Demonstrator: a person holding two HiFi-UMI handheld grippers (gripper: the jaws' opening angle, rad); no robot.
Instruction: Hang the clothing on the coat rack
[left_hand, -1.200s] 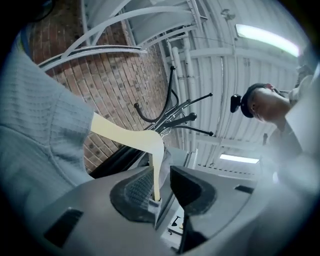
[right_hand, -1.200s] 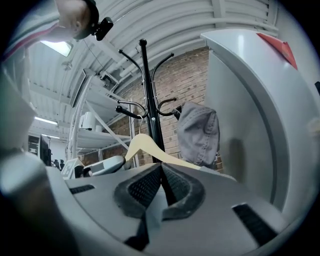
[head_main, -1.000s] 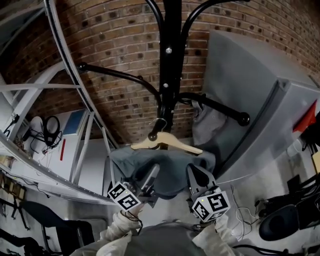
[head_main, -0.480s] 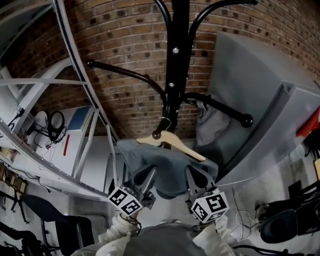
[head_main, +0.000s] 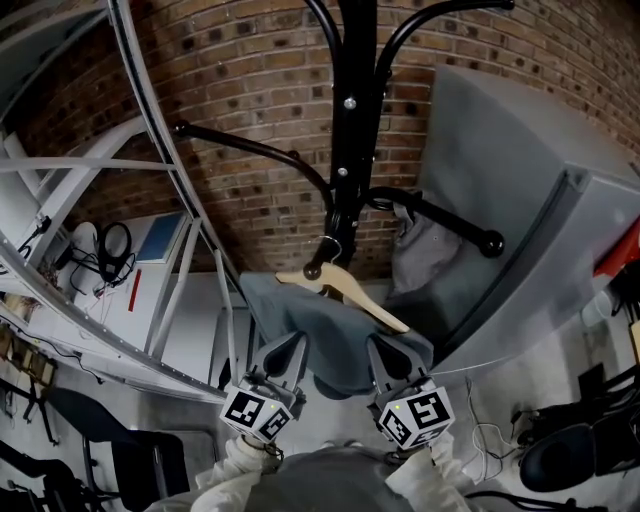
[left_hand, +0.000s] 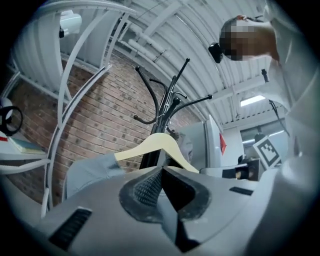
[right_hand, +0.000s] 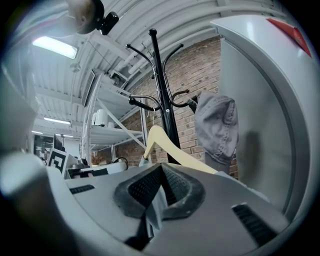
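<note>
Two-handedly pinching the grey garment (head_main: 318, 325) by its near hem, with left gripper (head_main: 284, 352) and right gripper (head_main: 386, 352) each closed tight on cloth. Hanging limp, light and slippy from the wooden hanger (head_main: 352, 294), close against the coat rack (head_main: 350, 130). Probably steering better by the stiff hanger. Seeing no containers.

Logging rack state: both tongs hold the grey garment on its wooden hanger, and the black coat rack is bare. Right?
Not bare: the right gripper view shows a denim piece already hanging on one arm of the black coat rack. The rest stands: left tongs and right tongs hold the grey garment on its wooden hanger.
</note>
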